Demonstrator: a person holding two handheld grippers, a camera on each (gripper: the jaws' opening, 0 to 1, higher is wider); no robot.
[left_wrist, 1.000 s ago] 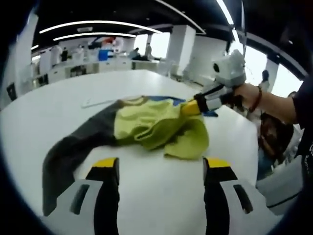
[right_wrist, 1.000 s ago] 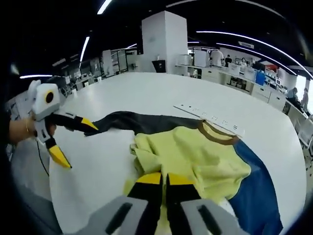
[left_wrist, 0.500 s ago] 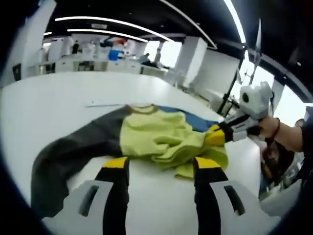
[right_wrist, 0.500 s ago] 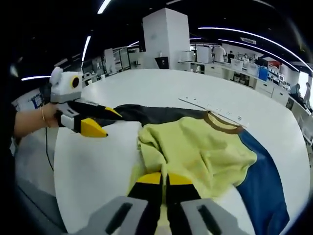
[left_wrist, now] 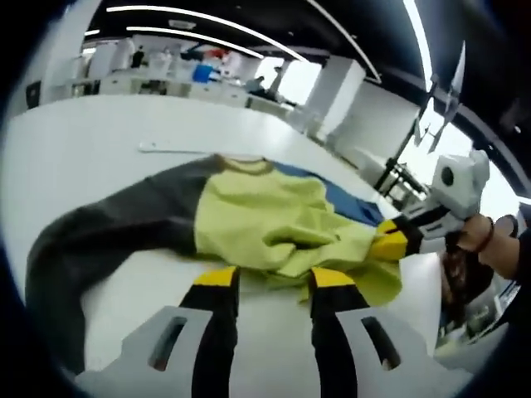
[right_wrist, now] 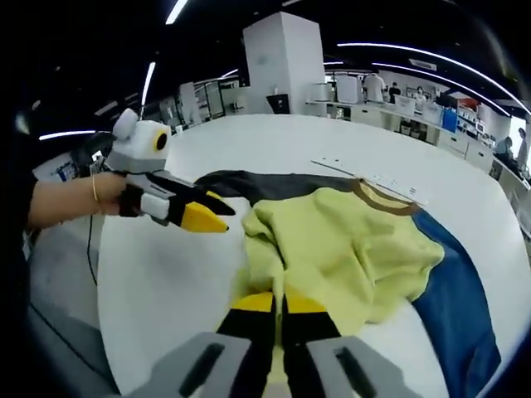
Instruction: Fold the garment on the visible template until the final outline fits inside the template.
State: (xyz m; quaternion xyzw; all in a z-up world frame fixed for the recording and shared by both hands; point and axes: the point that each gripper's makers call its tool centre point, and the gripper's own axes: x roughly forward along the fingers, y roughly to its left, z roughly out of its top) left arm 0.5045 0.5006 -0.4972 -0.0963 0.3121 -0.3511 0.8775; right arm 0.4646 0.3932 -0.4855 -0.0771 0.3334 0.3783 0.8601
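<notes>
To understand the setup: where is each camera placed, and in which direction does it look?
Left gripper view: rides on the left gripper, looking over the yellow garment toward the right gripper and the hand holding it.
Right gripper view: rides on the right gripper, looking over the garment toward the left gripper and a forearm.
Shared: garment, white table, blue template.

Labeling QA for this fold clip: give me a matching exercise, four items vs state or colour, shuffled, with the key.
Column 1:
1. right gripper
2. left gripper
3. garment sleeve
4. template

Column 2:
A. blue, under the garment
B. dark grey, stretched across the white table
C. shut on the yellow garment body
D. open, jaws apart near the fabric edge

Pairs: 1-C, 2-D, 3-B, 4-A
</notes>
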